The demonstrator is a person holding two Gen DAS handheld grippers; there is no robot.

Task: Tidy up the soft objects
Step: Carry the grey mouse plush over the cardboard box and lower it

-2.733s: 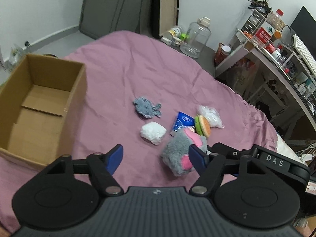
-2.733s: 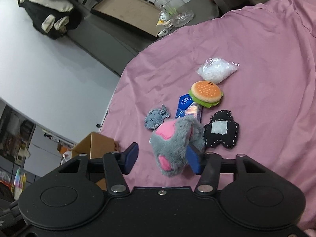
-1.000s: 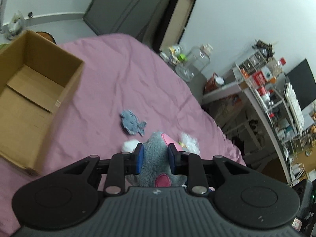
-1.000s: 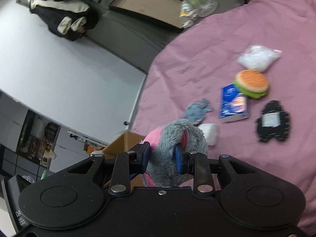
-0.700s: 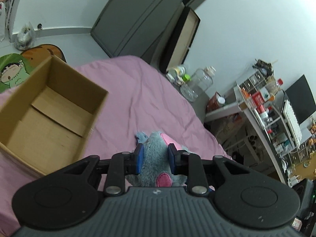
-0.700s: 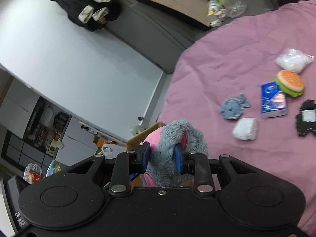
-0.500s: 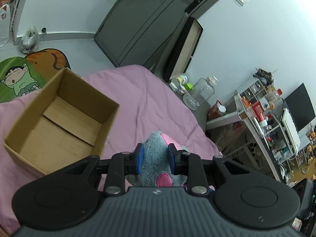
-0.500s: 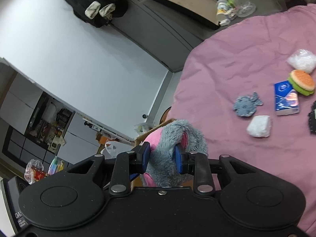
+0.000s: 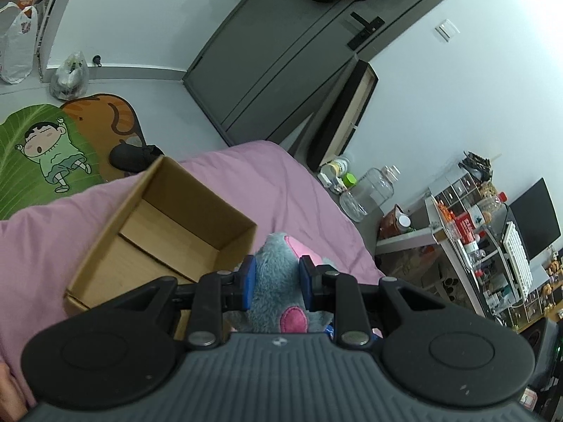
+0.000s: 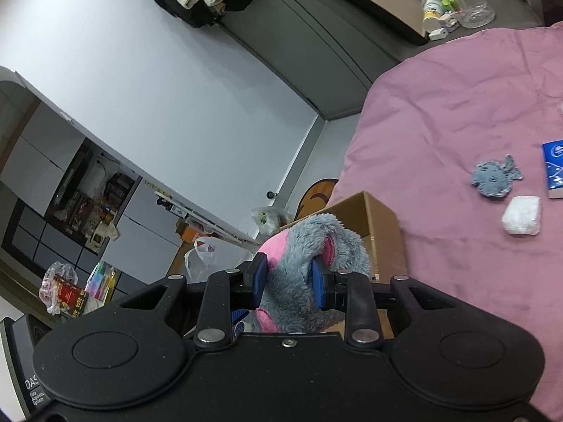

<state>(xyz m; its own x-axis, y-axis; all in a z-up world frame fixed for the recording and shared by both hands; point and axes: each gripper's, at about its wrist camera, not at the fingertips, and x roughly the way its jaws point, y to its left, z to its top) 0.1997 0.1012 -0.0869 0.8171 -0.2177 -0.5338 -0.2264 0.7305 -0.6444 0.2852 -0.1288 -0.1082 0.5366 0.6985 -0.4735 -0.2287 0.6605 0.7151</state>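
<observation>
Pink bed (image 9: 281, 183), gripped plush mouse (image 9: 278, 274)

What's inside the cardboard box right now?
In the left wrist view the cardboard box shows only bare floor flaps, no toys. Its near corner is covered by the left gripper and the grey plush toy it clamps, so that part cannot be checked.

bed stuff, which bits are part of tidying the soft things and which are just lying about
Job: grey plush held by both grippers, left and right; box; fish toy; white wad.
Lying about: jar, floor mat, monitor.
</observation>
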